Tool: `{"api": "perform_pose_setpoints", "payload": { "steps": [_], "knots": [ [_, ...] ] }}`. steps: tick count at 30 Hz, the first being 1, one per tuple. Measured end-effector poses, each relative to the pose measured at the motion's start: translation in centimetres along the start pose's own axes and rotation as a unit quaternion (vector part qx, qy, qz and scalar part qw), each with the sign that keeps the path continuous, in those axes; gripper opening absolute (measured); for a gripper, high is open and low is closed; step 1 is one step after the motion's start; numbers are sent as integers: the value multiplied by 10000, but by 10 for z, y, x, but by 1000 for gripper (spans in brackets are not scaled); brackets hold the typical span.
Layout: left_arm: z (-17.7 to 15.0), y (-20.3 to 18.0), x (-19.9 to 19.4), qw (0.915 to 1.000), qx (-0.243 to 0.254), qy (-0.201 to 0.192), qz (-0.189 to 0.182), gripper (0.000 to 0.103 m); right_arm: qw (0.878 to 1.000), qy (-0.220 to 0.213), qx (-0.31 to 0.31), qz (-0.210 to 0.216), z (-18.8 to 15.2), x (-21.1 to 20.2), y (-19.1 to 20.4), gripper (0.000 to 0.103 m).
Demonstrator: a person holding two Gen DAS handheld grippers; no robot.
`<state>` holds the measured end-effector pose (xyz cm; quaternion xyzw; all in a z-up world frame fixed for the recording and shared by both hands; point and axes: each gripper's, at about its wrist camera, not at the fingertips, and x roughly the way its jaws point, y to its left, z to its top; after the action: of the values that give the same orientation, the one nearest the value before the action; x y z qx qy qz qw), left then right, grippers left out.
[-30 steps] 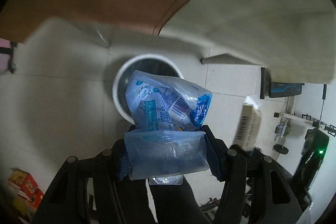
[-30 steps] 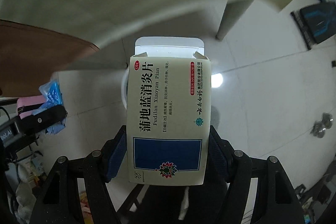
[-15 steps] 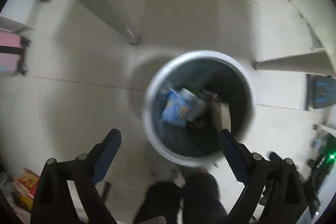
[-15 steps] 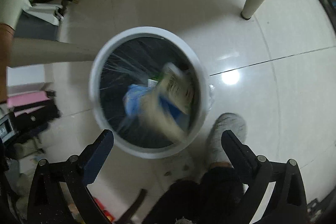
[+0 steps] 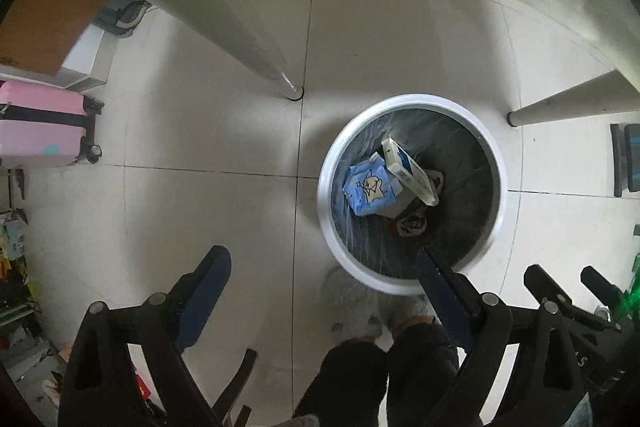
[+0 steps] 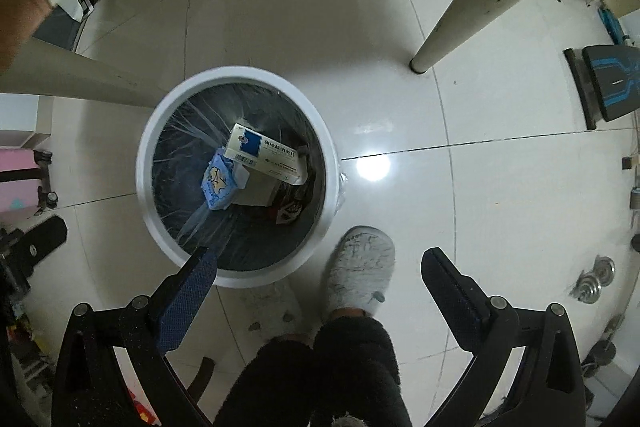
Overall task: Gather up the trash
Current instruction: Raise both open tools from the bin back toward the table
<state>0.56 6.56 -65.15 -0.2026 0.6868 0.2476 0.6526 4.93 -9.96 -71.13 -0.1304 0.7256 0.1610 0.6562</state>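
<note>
A white round trash bin with a dark liner stands on the tiled floor; it also shows in the right wrist view. Inside lie a blue plastic wrapper, a white medicine box and a red-and-white scrap. My left gripper is open and empty, above the bin's near rim. My right gripper is open and empty, above the bin's near right side.
Table legs stand near the bin. A pink suitcase is at the left. The person's grey slipper and dark trouser legs are just in front of the bin. Small metal weights lie at the right.
Both grippers opened over the bin. The blue wrapper and the medicine box dropped and now lie in the bin. Both cameras tilted down toward the floor.
</note>
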Motion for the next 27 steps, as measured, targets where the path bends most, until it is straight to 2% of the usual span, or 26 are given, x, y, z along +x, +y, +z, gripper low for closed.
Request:
{"api": "perform_pose_setpoints", "payload": {
  "steps": [11,21,27],
  "knots": [
    [-28,4,-70,9999,59,55,-118,94,9999,-77,-67,-69,-21,-87,7,103],
    [-54,9,-169,9994,210,-119,-233,94,9996,-282,-95,-12,-46,-211,7,103],
    [-66,19,-249,9985,279,-386,-276,94,9988,-404,-60,257,-58,-300,4,103]
  ]
}}
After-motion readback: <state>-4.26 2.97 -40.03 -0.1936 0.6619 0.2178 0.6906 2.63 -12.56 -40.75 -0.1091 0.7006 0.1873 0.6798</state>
